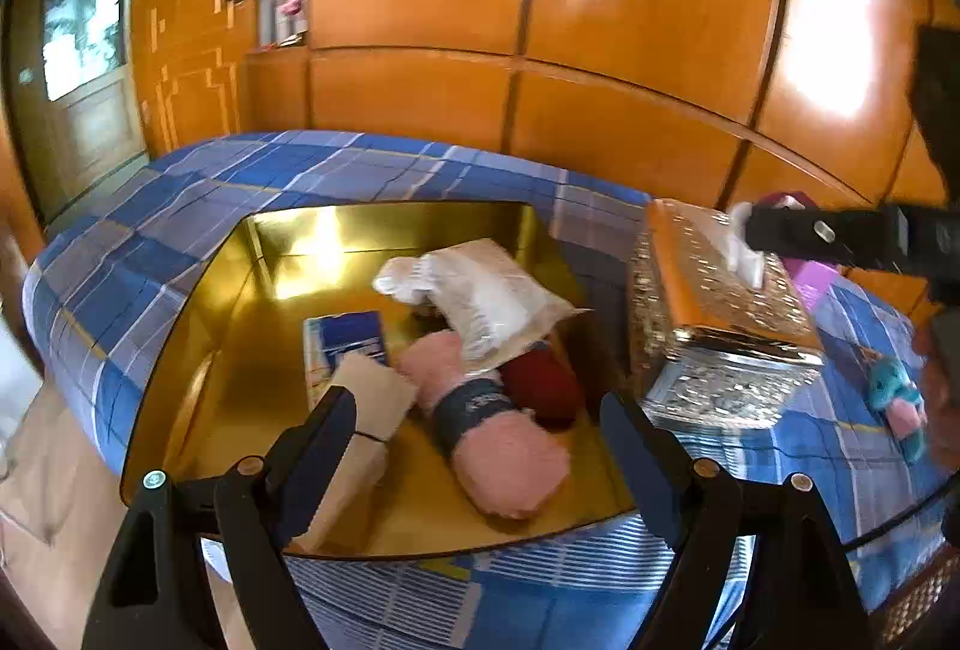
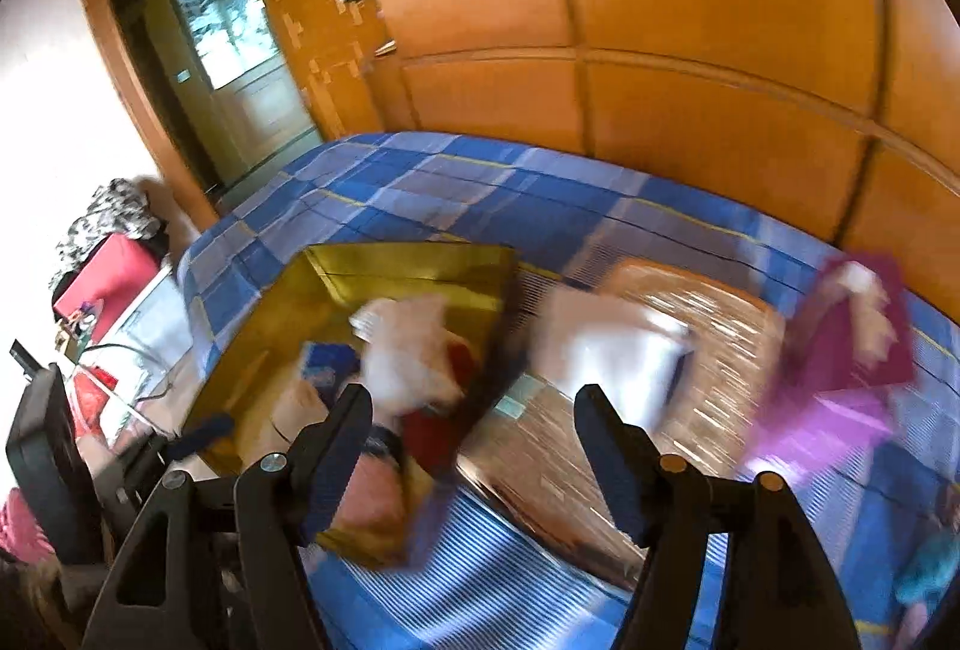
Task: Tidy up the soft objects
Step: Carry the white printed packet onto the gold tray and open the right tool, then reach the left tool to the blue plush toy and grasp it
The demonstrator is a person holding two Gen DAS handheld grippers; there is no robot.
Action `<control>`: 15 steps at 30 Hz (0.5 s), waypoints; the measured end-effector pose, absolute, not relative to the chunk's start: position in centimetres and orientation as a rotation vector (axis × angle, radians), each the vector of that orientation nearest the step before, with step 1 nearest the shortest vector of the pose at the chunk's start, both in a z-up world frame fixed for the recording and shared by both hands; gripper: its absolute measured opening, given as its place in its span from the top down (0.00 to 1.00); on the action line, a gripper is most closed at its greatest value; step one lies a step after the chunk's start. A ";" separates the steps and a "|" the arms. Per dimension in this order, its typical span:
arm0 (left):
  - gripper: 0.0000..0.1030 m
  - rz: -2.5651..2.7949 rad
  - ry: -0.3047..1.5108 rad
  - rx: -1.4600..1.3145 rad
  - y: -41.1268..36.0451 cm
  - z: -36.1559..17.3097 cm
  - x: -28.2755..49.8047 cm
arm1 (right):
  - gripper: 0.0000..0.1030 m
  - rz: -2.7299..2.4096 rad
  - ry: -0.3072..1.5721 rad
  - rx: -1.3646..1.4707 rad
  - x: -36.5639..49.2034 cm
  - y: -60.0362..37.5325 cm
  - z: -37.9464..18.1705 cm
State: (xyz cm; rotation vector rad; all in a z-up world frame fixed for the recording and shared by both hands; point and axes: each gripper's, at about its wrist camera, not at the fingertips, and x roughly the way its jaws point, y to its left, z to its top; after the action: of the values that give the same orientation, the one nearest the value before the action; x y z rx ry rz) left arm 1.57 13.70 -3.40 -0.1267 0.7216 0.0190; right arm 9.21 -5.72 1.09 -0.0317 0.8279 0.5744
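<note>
A gold box [image 1: 198, 350] lies open on the blue plaid bed [image 1: 180, 206]. Inside it are a pink fluffy roll with a dark band [image 1: 504, 446], a dark red soft item [image 1: 540, 380], a white cloth in a clear bag [image 1: 480, 290], a blue packet [image 1: 342, 344] and a beige piece [image 1: 372, 398]. My left gripper [image 1: 480, 434] is open and empty, just above the box's near side. My right gripper [image 2: 474, 428] is open and empty, above the box [image 2: 420, 266] and a silver tissue box [image 2: 708, 326]; that view is blurred. A small teal and pink plush [image 1: 894, 398] lies at the right.
The ornate silver tissue box [image 1: 720, 338] with a white tissue sticking out stands right of the gold box. A purple and magenta item [image 2: 840, 362] lies on the bed beyond it. Wooden wardrobe panels [image 1: 600, 20] run behind the bed. A door [image 2: 240, 80] is at the left.
</note>
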 end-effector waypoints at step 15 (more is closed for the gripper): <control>0.18 -0.151 0.723 0.007 7.3 -2.3 0.8 | 0.31 0.149 0.800 0.144 6.3 -24.0 0.2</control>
State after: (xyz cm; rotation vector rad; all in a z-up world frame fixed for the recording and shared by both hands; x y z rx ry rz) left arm 0.75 7.28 -2.33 0.0065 0.7234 -0.1515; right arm 6.30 -23.96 0.18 0.1440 0.8000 0.1487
